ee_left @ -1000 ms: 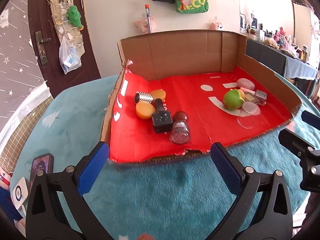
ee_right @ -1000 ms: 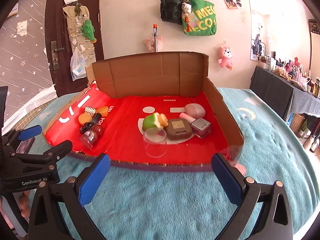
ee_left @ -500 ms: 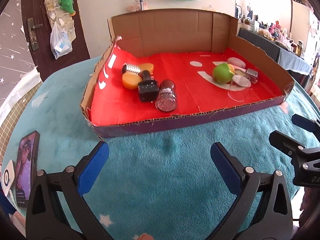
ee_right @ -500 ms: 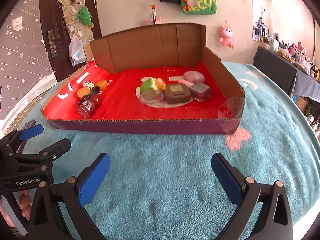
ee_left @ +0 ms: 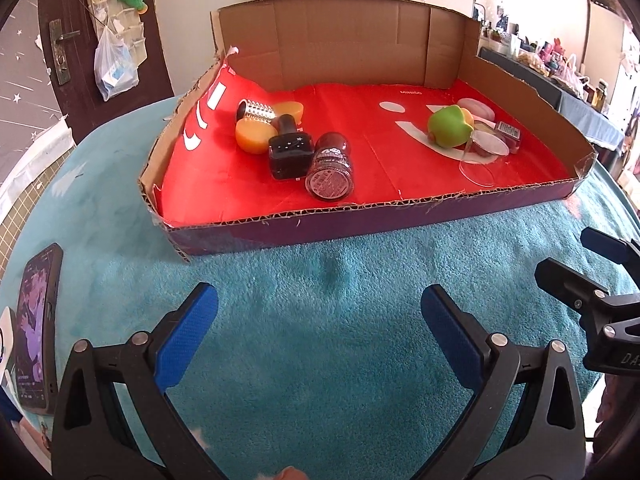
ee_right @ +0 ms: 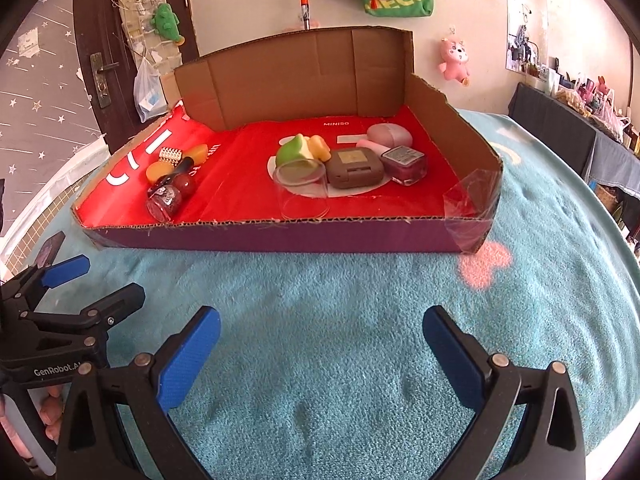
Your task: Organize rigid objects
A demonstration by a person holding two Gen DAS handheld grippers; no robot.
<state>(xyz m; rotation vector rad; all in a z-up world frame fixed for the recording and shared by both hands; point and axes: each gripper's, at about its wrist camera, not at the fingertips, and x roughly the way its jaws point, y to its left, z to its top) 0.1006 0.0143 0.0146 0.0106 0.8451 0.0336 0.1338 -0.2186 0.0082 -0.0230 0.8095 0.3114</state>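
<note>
Both claws withdrawn from tray (ee_left: 400,216), wide, empty

The box (ee_right: 304,72) is of matt brown corrugated cardboard, lined with glossy red paper (ee_left: 248,184). A fuzzy teal cloth (ee_right: 320,312) is spread beneath. The cup (ee_right: 304,194) is of clear smooth plastic, the jar (ee_left: 330,168) of glossy glass. The pads (ee_right: 188,360) are of textured blue rubber on matt black plastic.
</note>
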